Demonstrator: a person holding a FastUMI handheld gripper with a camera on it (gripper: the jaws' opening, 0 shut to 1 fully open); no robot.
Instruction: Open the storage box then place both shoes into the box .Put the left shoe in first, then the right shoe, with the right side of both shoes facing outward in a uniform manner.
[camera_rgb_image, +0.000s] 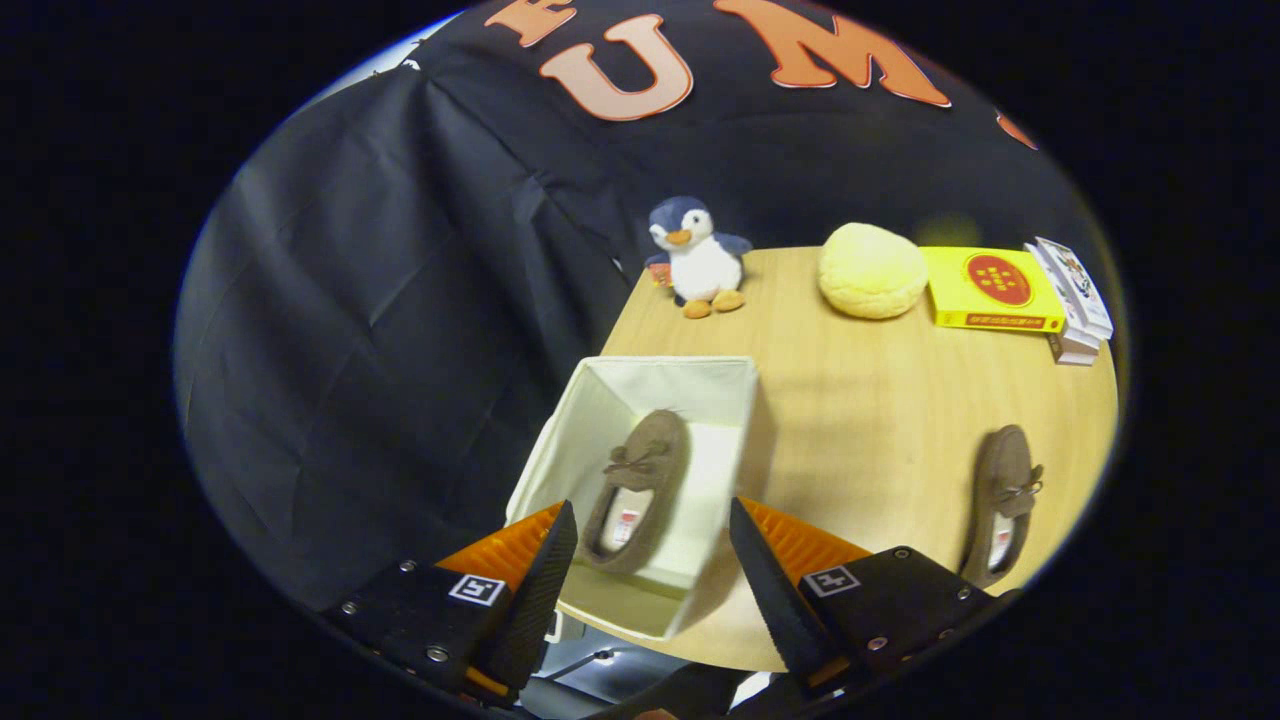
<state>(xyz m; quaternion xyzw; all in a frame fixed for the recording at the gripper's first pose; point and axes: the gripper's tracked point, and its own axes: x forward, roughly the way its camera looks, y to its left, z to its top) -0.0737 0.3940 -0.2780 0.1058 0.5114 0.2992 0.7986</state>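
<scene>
Already one shoe (636, 490) lay inside the open storage box (560, 445); the gripper (652, 560) hung wide apart, empty, above it. The second shoe (1002, 500) waited beside the box on the table (860, 400) — best gripped mid-body, matching the first's facing.

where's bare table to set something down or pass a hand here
The widest bare patch of the light wooden table lies between the cream fabric storage box, which holds one brown suede shoe, and the second brown shoe. The far edge is crowded: plush penguin, yellow cushion, yellow box, card packs. The tongs hang open, empty.
</scene>
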